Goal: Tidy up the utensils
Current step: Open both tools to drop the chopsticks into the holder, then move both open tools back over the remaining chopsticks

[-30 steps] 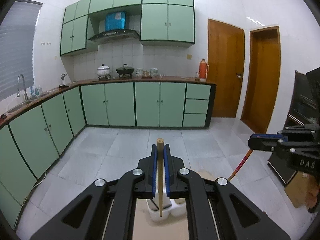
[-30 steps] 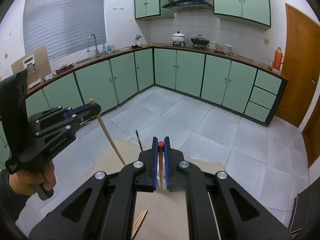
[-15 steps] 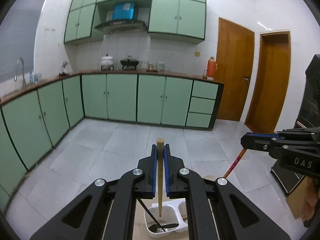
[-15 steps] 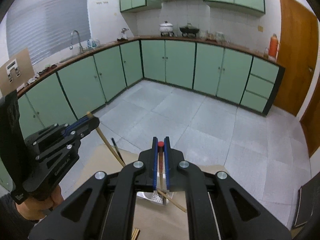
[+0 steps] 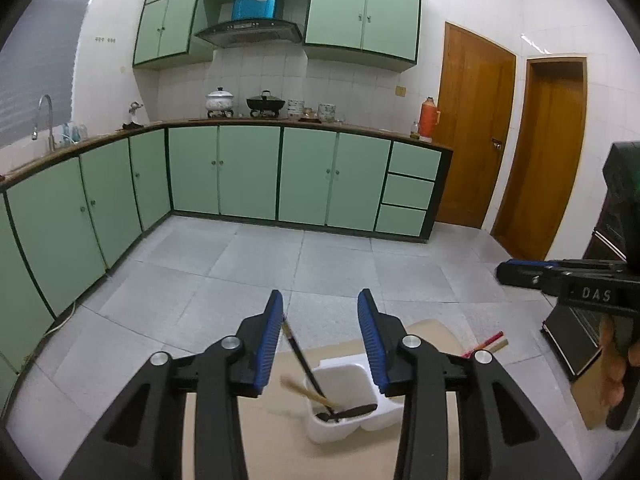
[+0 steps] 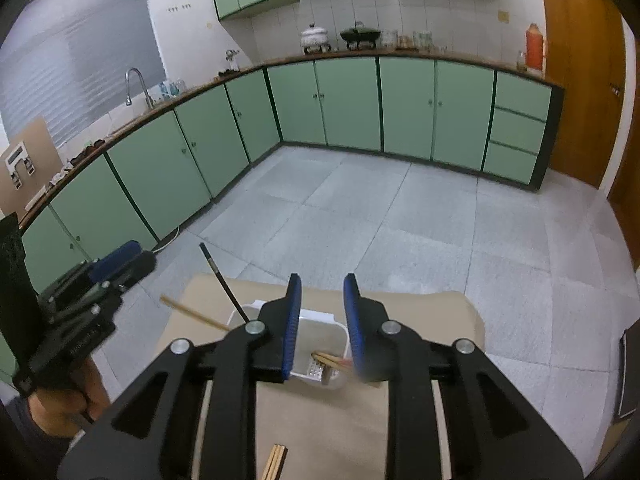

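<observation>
— Utensils, where do they stand?
— Several already sit in the white holder [image 5: 340,420] at the table's [image 6: 320,436] far end: a black ladle [image 5: 304,364], a bamboo chopstick [image 5: 306,390], and in the other compartment a red-tipped pair [image 5: 486,342], seen in the left wrist view poking out toward 2 o'clock.
— And the grippers?
— The left gripper [image 5: 320,340] has its blue pads spread wide, holding nothing, right above the holder. The right gripper [image 6: 322,320] is likewise parted and empty.
— So what is left?
— I judge the job partly done. A loose bundle of chopsticks [image 6: 274,462] lies on the table at 6 o'clock in the right wrist view, well apart from the holder.
— Which way do things point?
— The ladle's handle leans up toward 11 o'clock, bowl down in the holder. The bamboo chopstick tilts lower, its free end toward 10 o'clock. The loose bundle's long axis runs roughly 12 to 6, slightly tilted.
</observation>
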A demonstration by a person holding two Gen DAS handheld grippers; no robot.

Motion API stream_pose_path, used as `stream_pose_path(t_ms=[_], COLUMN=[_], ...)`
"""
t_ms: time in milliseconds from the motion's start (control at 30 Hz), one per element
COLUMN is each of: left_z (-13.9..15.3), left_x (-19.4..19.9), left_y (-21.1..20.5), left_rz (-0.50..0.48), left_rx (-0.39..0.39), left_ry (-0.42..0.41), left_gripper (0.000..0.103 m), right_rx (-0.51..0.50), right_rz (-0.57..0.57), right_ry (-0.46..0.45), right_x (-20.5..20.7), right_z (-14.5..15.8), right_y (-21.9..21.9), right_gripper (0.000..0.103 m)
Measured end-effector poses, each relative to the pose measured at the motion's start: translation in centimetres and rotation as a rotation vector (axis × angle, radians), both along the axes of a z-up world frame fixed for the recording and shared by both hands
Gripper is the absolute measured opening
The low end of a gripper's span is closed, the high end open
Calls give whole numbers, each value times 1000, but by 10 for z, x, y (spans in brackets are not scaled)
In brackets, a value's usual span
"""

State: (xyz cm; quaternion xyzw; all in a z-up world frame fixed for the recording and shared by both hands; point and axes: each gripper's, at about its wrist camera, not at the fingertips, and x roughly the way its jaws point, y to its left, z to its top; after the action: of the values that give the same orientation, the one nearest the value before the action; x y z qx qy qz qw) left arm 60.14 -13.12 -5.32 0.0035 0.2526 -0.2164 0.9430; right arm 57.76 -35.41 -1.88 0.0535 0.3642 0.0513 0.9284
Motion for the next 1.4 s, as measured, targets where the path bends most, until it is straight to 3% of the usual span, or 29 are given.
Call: stream_pose_path(t_ms=[200, 333, 500, 667, 733, 867, 1167, 1400], left_z=[14, 1, -45, -108, -136, -169, -186, -211], left_x=[-52, -112, -191, -260, -283, -308, -321, -326], left_y=[39, 63, 81, 88, 86, 87, 99, 71], left_rz=[-2, 8, 39, 91, 97, 142, 186, 79], left_rx=[22, 58, 70, 44, 32, 3, -33, 47], left_ry=[-33, -82, -96, -97, -67, -33, -10, 56], left_gripper=[54, 71, 78, 83, 83, 82, 82, 81], right_rx=[-44, -94, -135, -90, -93, -121, -141, -140], right_rz=[38, 47, 42, 44, 73, 134, 163, 106], right_ry=[-135, -230, -236, -106, -63, -36, 0, -1], right_x=[-79, -157, -247, -310, -327, -351, -347, -345], right_z=[23, 5, -79, -190, -220, -249, -272, -272], right_y=[0, 5, 22, 53, 72, 101, 113, 94], right_gripper=[25, 41, 41, 41, 41, 41, 37, 35])
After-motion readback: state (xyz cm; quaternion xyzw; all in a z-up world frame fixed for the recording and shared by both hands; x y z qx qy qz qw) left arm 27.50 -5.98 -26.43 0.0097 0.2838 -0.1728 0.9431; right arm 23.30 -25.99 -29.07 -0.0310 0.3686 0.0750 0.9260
